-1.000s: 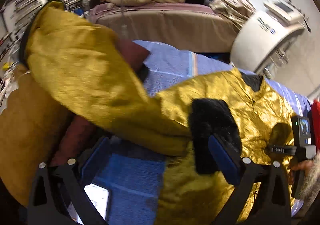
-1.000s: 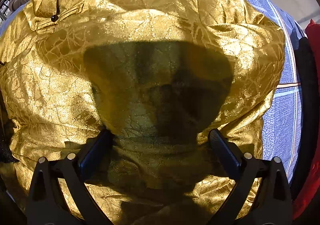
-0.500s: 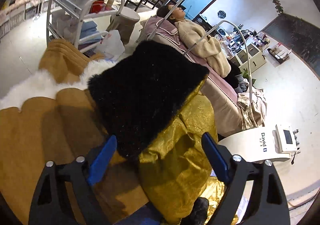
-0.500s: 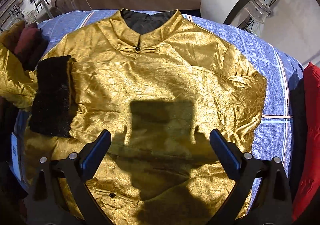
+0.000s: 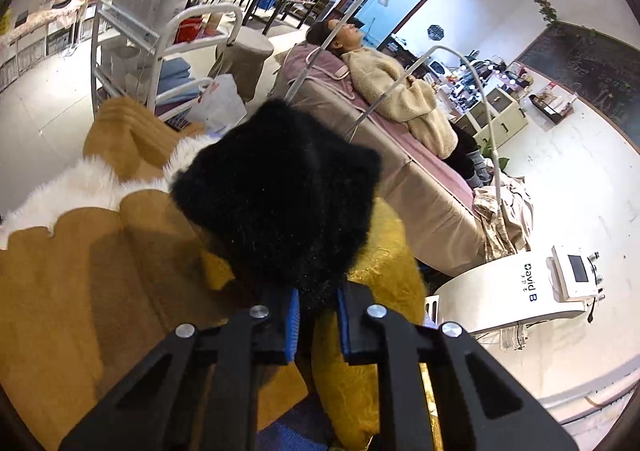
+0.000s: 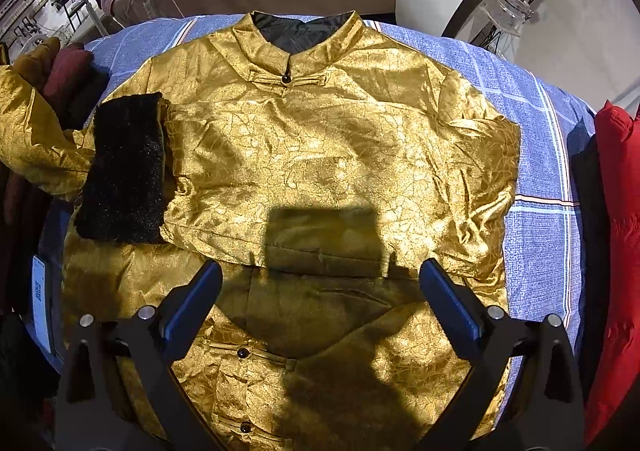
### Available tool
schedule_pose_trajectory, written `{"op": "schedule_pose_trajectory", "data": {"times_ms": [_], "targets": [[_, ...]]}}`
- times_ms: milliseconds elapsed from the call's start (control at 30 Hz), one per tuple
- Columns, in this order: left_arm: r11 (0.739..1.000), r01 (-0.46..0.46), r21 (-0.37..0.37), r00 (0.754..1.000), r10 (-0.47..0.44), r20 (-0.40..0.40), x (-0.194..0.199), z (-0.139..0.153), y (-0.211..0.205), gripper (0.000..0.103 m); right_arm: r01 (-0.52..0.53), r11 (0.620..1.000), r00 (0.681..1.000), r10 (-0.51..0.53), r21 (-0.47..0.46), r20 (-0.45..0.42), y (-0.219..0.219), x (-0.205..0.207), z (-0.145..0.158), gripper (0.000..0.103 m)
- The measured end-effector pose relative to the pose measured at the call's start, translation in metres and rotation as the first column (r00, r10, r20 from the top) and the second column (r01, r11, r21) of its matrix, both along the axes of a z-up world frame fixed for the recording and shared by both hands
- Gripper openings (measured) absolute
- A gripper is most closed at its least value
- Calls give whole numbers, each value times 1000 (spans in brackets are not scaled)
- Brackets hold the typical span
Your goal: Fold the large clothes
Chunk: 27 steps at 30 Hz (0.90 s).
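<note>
Pinching the black fur cuff (image 5: pixel 280 191) w/ left claw (image 5: pixel 316 315): jaws nearly together, fur clamped between the blue pads, gold sleeve (image 5: pixel 360 351) hanging under it. Right claw (image 6: pixel 320 299) wide apart, nothing in it, hovering over the jacket's lower front. Gold jacket (image 6: pixel 320 155) lies front-up, spread across the blue checked bed cover (image 6: pixel 540 179), collar toward the far edge, hem toward the near edge; other cuff (image 6: pixel 124 167) folded onto the body near the left edge. Handling, judged: padded, soft, bulky, prob light; shiny fabric looks slippery, so thin pinches may slide. Fur cuffs, collar, hem corners look like the best grab spots. Hidden: left view shows no bed or jacket body, so sleeve's run back to the shoulder unclear; hem cut off at frame bottom; right sleeve not made out. Red garment (image 6: pixel 616 251) at right edge.
</note>
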<state>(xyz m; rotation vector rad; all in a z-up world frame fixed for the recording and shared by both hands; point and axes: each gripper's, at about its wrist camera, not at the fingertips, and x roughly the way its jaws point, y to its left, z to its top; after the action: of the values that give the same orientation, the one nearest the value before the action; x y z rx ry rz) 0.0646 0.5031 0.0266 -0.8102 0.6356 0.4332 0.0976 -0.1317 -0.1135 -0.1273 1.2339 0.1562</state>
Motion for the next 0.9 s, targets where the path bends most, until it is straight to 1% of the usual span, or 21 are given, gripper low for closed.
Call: {"op": "schedule_pose_trajectory", "data": {"times_ms": [67,167,267,367,433,500,533,567,600,667,700,733,767,833,900], "targets": [[1000,3,30,1000,-3,3,-9,8,-10,14,16,1000,1000,-16,11,-3,-2,-2,3,98],[998,-26,58,1000,27,-14,-28,11,-26,14,30,999,1000,-31,40,3,-3,-5,9,98],[994,-44,95,997,50,-56,-46,10,-44,13,37,996,999,-38,83,10,-4,-11,14,98],[988,-27,150,994,43,-101,-53,16,-58,13,41,991,999,-42,125,3,-9,-17,12,98],[982,-8,188,993,30,-115,-49,28,-69,12,46,988,999,-46,147,-2,-15,-22,10,98],[963,48,266,992,-16,-124,-35,46,-93,12,54,985,999,-54,166,-8,-25,-26,9,98],[947,89,310,990,-51,-129,-24,55,-109,12,61,982,998,-62,176,-4,-31,-29,10,98],[922,145,360,986,-103,-134,-9,64,-134,12,71,981,997,-73,183,1,-38,-31,10,98],[899,193,393,979,-151,-135,4,68,-156,12,83,979,996,-85,186,3,-46,-33,10,98],[837,308,452,951,-275,-140,32,72,-213,12,114,975,993,-116,192,-1,-63,-37,8,98],[801,374,467,926,-347,-147,47,69,-247,12,132,972,991,-133,193,-5,-72,-39,6,98],[771,429,470,900,-407,-154,59,64,-279,12,152,969,988,-153,192,-10,-82,-41,5,98],[749,475,463,875,-456,-159,71,56,-307,12,173,966,985,-173,190,-15,-90,-44,3,98],[713,562,420,821,-542,-179,93,29,-365,11,213,959,977,-212,185,-23,-109,-47,1,98],[683,624,378,777,-593,-212,107,-1,-409,10,250,953,968,-249,173,-25,-127,-51,-1,98]]}}
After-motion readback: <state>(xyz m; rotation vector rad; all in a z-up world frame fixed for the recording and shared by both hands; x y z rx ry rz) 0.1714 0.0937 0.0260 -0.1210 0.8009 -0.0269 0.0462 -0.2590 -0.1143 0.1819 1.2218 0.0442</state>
